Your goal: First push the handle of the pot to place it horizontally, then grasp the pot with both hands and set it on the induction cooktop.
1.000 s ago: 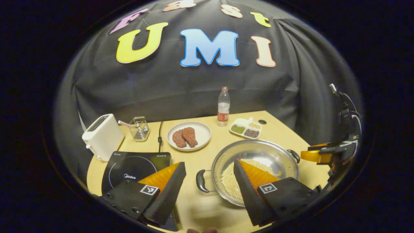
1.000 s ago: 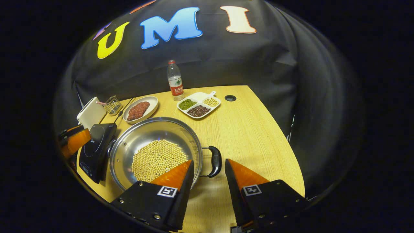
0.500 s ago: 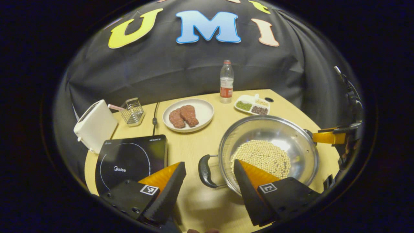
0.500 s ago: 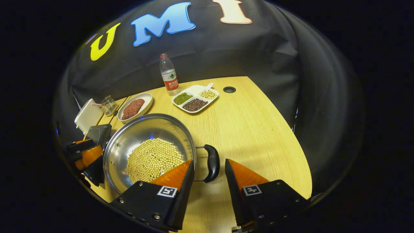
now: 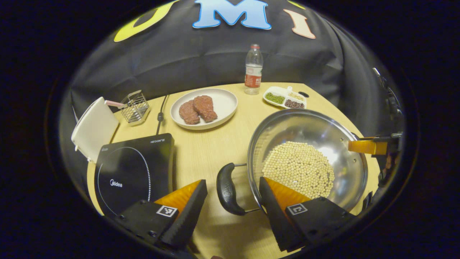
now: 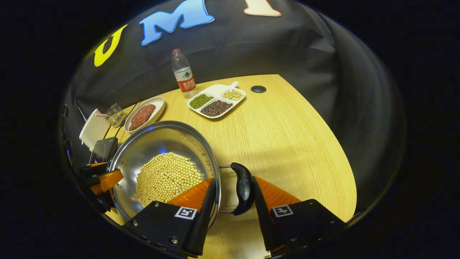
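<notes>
Left gripper [image 5: 231, 201] open, straddling pot's near handle [image 5: 225, 189], nothing clamped; right gripper [image 6: 233, 196] likewise open around opposite handle [image 6: 243, 187]. Handles lying across each gap, square to the fingers, ready for closing. Pot [image 5: 309, 158] of beans mid-desk; induction cooktop [image 5: 133, 172] toward desk's left edge [image 5: 91, 169], nearer left gripper.

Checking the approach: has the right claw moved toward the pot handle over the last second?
Yes. The right claw came forward; the pot's handle now sits between its fingers.
</notes>
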